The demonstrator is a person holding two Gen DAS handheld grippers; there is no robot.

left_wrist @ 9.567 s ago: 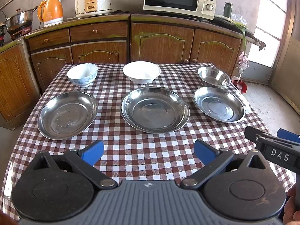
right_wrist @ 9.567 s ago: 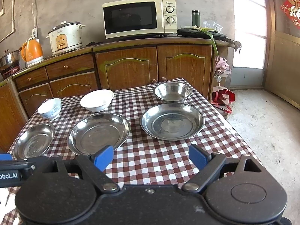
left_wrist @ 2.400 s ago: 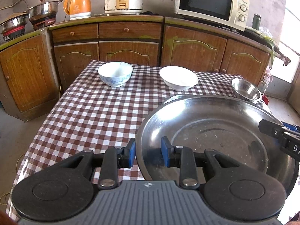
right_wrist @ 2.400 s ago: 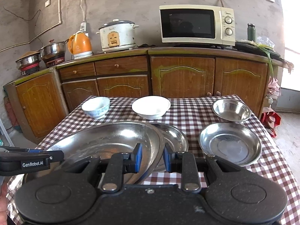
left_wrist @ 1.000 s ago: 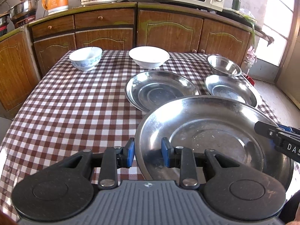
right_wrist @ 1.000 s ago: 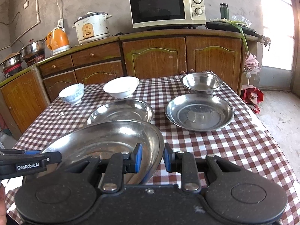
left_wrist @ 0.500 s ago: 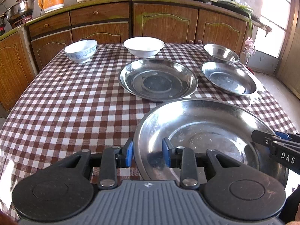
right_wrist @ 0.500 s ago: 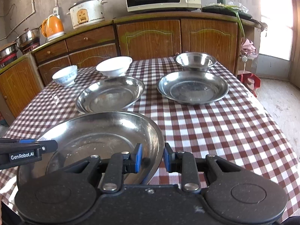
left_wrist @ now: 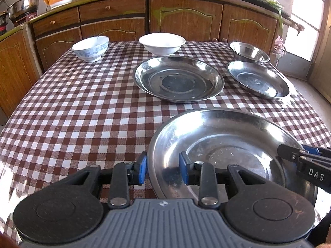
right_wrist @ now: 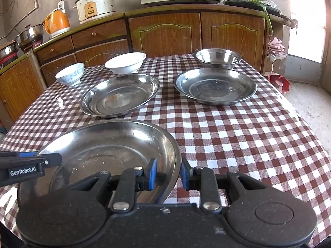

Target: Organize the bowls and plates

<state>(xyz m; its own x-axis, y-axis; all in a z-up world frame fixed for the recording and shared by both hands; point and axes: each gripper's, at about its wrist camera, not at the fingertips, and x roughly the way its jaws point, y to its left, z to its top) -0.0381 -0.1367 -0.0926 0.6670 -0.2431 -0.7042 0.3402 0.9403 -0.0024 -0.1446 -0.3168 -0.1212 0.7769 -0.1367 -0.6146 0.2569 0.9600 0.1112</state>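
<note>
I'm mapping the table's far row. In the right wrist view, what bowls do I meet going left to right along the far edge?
Blue-patterned bowl → plain white bowl → steel bowl.

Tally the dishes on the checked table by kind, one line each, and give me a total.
Steel plates: 3, one near held at its rim, one in the middle, one on the right
Steel bowl: 1
White bowl: 1
Blue-patterned bowl: 1
Total: 6
</note>
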